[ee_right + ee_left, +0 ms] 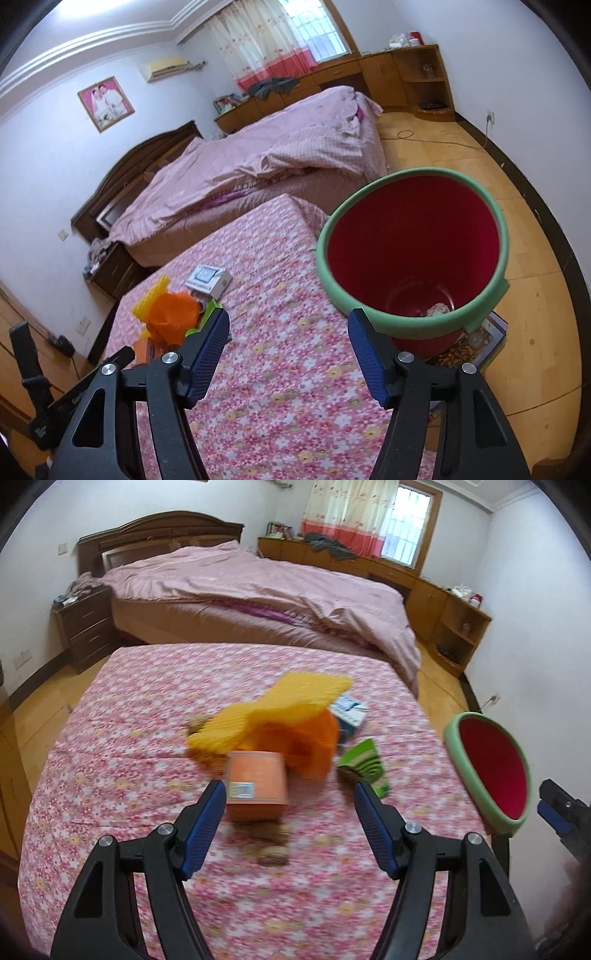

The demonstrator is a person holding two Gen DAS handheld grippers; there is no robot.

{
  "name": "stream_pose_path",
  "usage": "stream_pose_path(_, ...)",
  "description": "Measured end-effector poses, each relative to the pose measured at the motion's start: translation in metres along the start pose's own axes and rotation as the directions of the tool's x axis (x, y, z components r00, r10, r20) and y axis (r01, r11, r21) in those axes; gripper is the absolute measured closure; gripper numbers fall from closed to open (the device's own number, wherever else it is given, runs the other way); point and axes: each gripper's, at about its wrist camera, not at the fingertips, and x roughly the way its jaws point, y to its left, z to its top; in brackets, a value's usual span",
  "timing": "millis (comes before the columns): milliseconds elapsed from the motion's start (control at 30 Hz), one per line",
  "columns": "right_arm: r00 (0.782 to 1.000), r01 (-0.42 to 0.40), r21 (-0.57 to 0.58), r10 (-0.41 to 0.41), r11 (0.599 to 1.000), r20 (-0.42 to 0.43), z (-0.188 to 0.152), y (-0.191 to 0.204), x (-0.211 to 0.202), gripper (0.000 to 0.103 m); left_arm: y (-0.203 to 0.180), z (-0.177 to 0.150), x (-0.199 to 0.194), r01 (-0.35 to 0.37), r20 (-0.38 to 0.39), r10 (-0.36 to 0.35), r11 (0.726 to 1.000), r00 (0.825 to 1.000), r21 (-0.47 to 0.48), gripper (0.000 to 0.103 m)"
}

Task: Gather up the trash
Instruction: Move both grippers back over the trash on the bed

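While both grippers gape empty, the left gripper (290, 814) nears the orange box (256, 786); next, grip it, then bin (413, 254) at three o'clock.

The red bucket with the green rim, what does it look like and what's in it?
The bucket is round, red inside and out, plastic by the look of it, with a thick green rim like foam. It stands upright beside the flowered bed, on something printed that lies on the wood floor. It is nearly empty: one crumpled pale scrap lies at the bottom. Neither gripper touches it.
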Motion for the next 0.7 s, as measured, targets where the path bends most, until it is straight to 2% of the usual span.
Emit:
stream_pose_path(267,0.995,-0.001,-0.061,-0.005,0.998,-0.097,-0.01,0.022,0.037,0.035,0.02,-0.003,0.025,-0.061,-0.027,0.061,0.998,0.998,-0.004,0.032)
stream_pose_path(700,0.968,-0.046,-0.213,-0.008,0.976,-0.249,-0.025,0.068,0.109,0.033,0.026,-0.007,0.057,0.001,-0.039,-0.002,1.0,0.999,-0.015,0.032)
